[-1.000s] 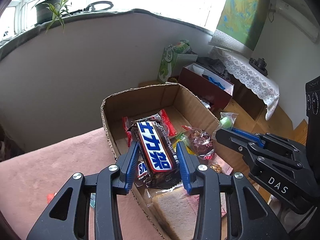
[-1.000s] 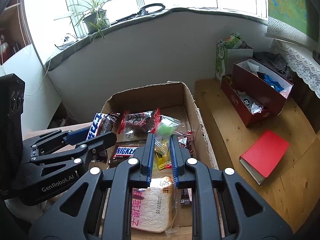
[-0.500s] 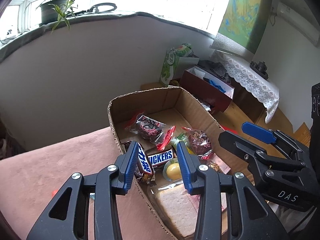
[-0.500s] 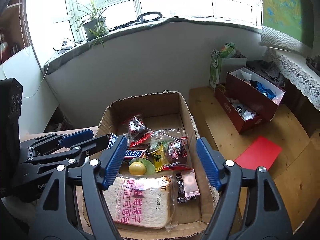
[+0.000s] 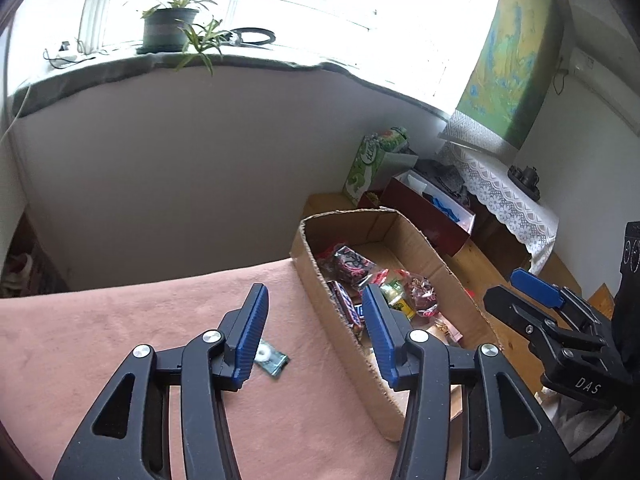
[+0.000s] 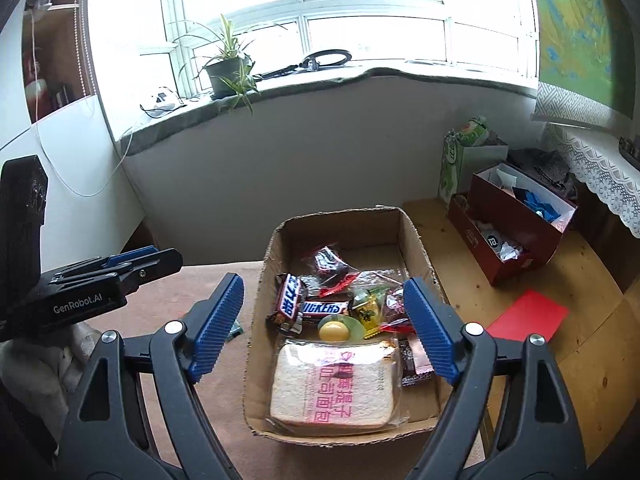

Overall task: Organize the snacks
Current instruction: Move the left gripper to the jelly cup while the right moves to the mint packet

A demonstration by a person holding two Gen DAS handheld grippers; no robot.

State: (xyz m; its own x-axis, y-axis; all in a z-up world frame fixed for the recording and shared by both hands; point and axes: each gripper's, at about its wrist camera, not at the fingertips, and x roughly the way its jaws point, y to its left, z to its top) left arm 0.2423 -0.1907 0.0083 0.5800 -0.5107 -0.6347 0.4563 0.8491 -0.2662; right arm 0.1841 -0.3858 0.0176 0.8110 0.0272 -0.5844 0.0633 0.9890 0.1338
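Cardboard box (image 6: 412,240) holds snacks (wrapped bread (image 6: 336,388) nearest); both claws spread, empty.

The box (image 6: 412,236) is raw brown cardboard, matt, its cut edges ragged. The snacks inside wear glossy plastic film – the bread (image 6: 334,388) in a clear, shiny bag. Under the box lies a pink cloth (image 5: 120,320), soft and napped. The fingers (image 6: 218,322) carry ribbed blue pads on matt black plastic – the floor (image 6: 592,364) is pale wood.
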